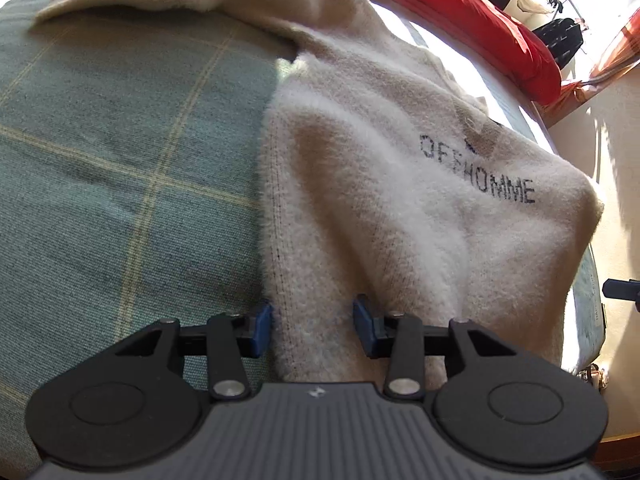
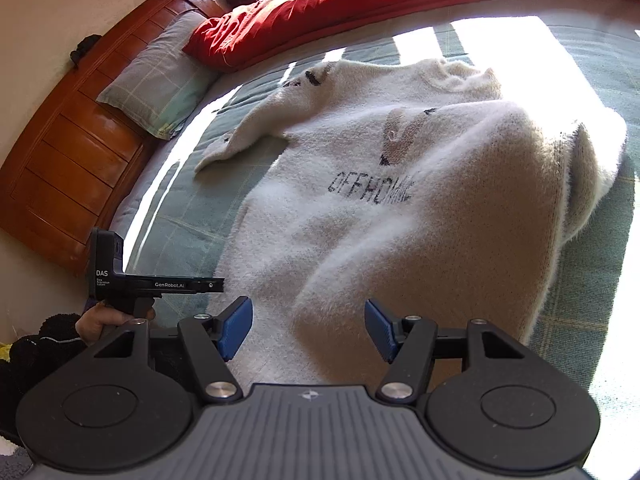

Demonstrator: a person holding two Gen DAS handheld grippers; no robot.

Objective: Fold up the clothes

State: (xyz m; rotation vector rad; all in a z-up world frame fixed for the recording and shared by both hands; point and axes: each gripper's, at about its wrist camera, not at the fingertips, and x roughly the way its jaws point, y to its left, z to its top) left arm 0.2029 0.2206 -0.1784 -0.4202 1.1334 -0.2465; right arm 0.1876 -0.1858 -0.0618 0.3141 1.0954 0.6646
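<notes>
Straddling the hem of the fluffy cream knit sweater [image 1: 384,184] on the green plaid bedspread [image 1: 120,140]: left gripper [image 1: 313,326], blue pads parted.

Hovering over the same hem: right gripper [image 2: 308,330], jaws spread wide, gripping nothing; red duvet [image 2: 360,4] beyond.

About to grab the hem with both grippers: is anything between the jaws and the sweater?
Nothing visible. The left gripper and right gripper both have open jaws right over the cream sweater hem, which lies on the green plaid bedspread.
</notes>
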